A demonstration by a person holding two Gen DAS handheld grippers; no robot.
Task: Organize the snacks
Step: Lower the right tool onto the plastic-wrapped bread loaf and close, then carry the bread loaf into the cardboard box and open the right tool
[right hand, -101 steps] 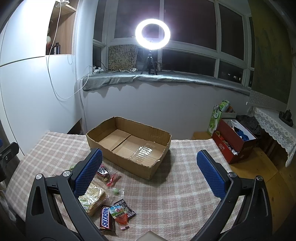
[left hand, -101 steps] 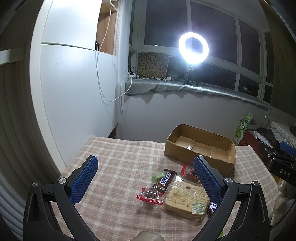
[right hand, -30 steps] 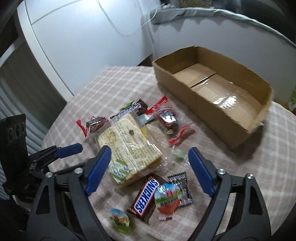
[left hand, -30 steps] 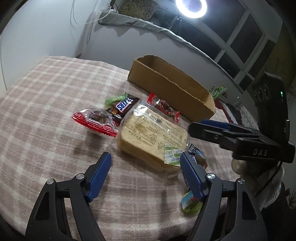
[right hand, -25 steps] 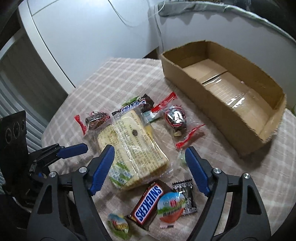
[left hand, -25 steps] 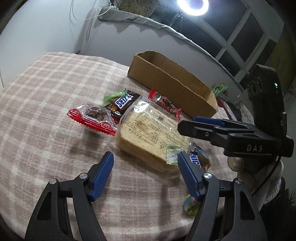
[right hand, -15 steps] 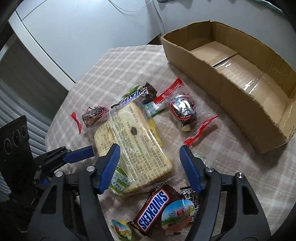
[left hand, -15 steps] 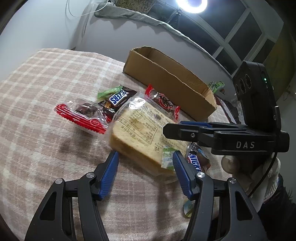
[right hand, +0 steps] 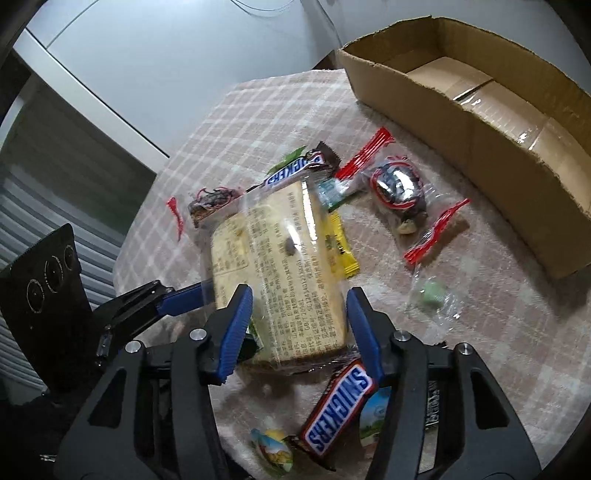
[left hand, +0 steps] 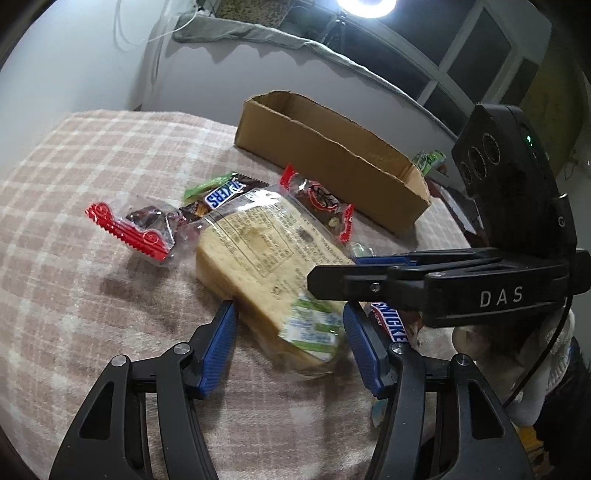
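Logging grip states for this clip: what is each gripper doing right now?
Left gripper: tongs around the bread pack's near end; grip cannot be told.
Right gripper: tongs closing around the bread, pads not clearly pressing.

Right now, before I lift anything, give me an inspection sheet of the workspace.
Surface: checked tablecloth, covering the table.
Job's things: bagged bread amid loose snacks; two Snickers bars, red-edged packets, a small green sweet. Cardboard box empty.
Clutter: nothing seen apart from the snacks.
Grippers: left gripper and right gripper both straddle the bread's near end; the right jaws are closing, firm contact unclear.
Cables: white cord on the far wall.
Surroundings: ring light, dark windows, white cabinet.
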